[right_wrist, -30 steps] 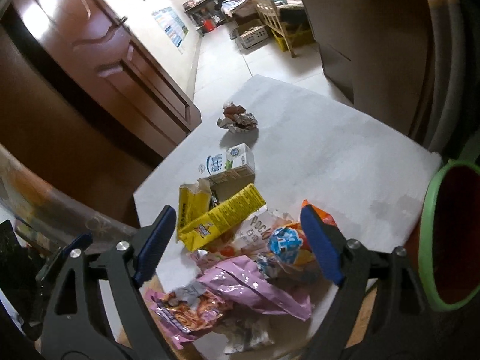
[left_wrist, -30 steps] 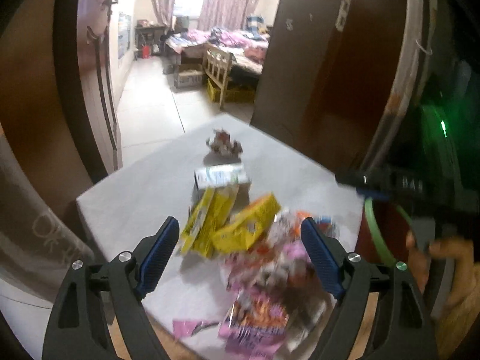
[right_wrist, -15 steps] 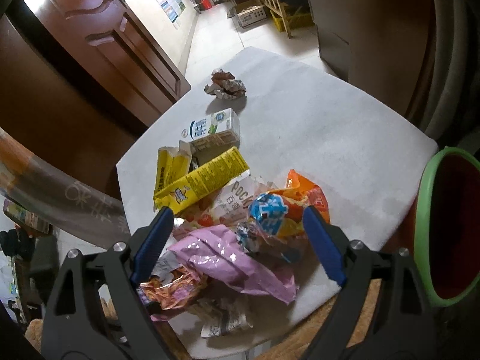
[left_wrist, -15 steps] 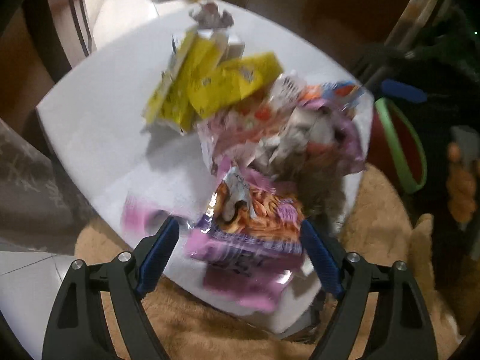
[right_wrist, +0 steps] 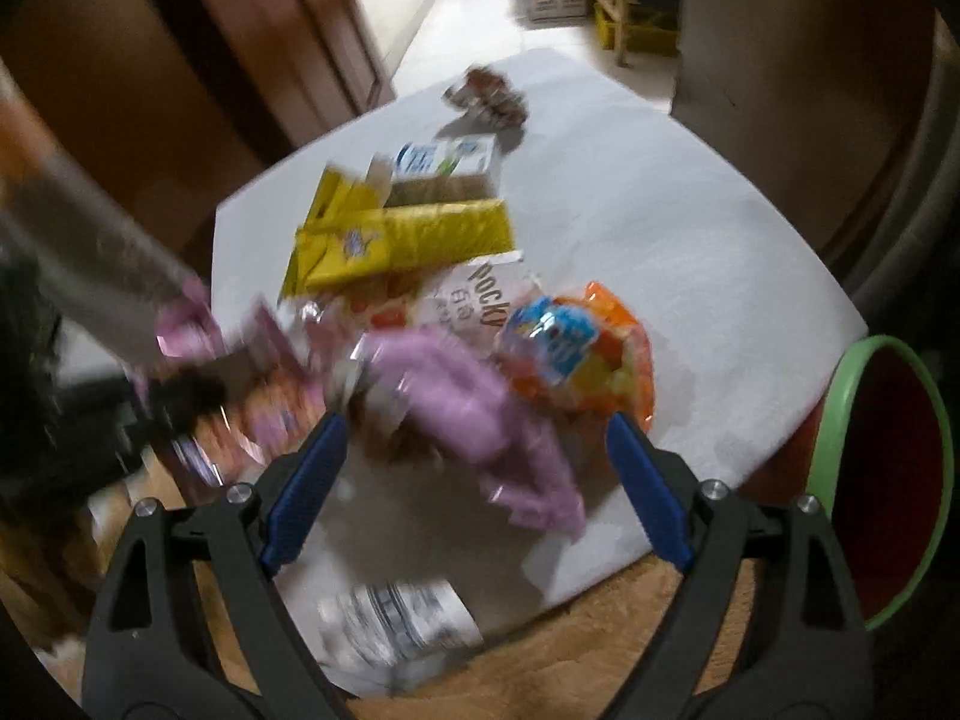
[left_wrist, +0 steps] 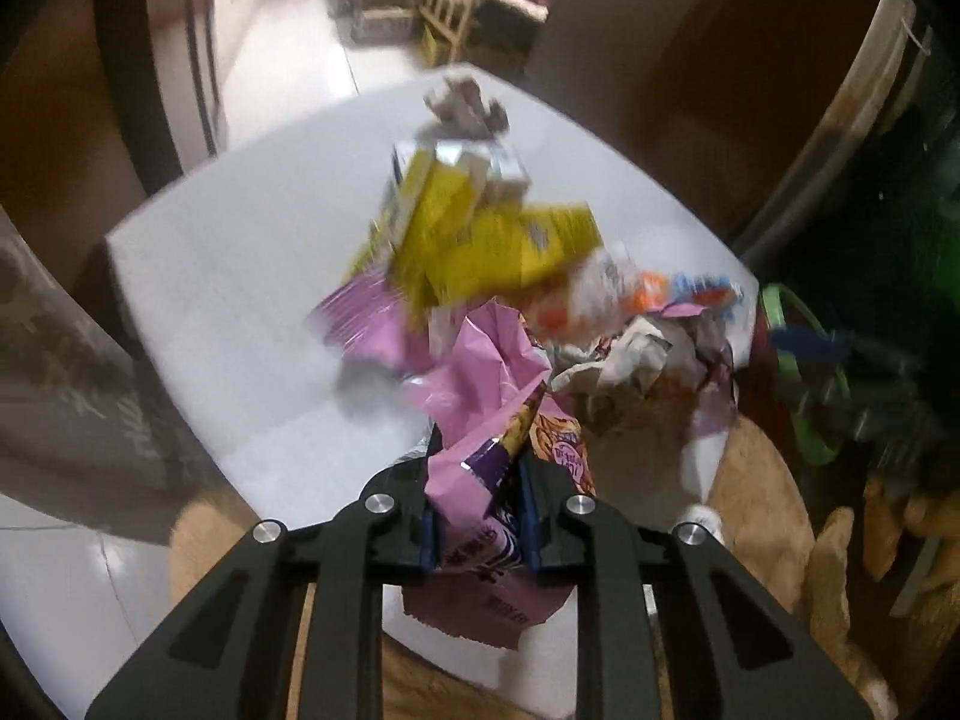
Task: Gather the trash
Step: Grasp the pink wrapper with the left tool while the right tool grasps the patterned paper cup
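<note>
1. Left wrist view: the left gripper is seen pressed together on a pink-and-purple snack wrapper at 6 o'clock, at the near edge of the white table. The rest of the trash pile – yellow cartons, a white milk box and a crumpled wrapper – runs toward 12 o'clock. The first pick appears made; next, the wrapper would need to be lifted clear of the pile and carried to the green-rimmed bin at 3 o'clock.

2. Right wrist view: the right gripper is held spread, with nothing pinched; a pink bag lies between its fingers and an orange snack bag sits at 1 o'clock. The green-rimmed bin stands just beyond the table's right edge at 3 o'clock – a short, open path. Bare tabletop lies toward 1 o'clock; the near edge is crowded, and a grey wrapper overhangs it at 6 o'clock.
</note>
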